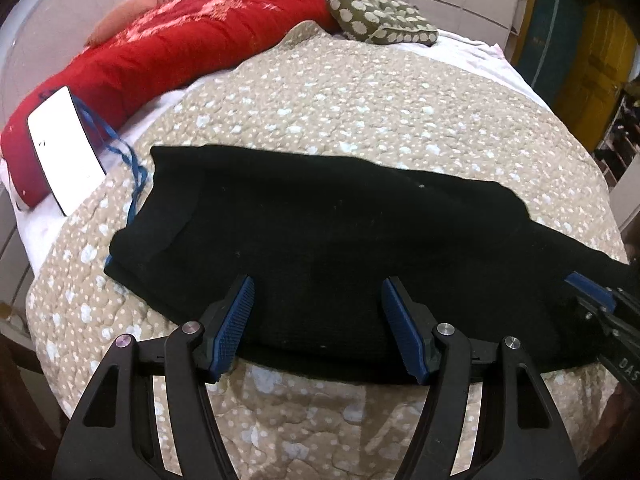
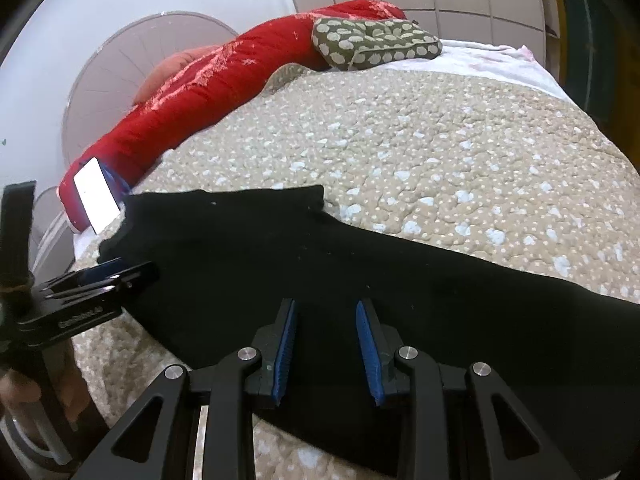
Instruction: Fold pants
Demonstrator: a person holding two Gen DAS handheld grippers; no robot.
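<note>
Black pants lie flat across the near part of the quilted beige bedspread, long axis running left-right, already doubled over by the look of the layered edge at the left end. Left gripper hovers at the near hem, jaws spread wide with nothing between them, only fabric underneath. Right gripper sits further along the same near edge, jaws part-way apart, not pinching; cloth is below the pads, not clamped. Handling guess: soft knit-like fabric, light, limp, zero stiffness, so it will sag and drag on the quilt's texture rather than slide cleanly. Fabric is thick enough in stacked layers that a shallow pinch may catch only the top ply. Best holds: the near edge at two spread points, or both corners of one end, biting all layers at once. A phone with a blue cord sits just beside the left end of the pants, snag risk if that end is swung.
</note>
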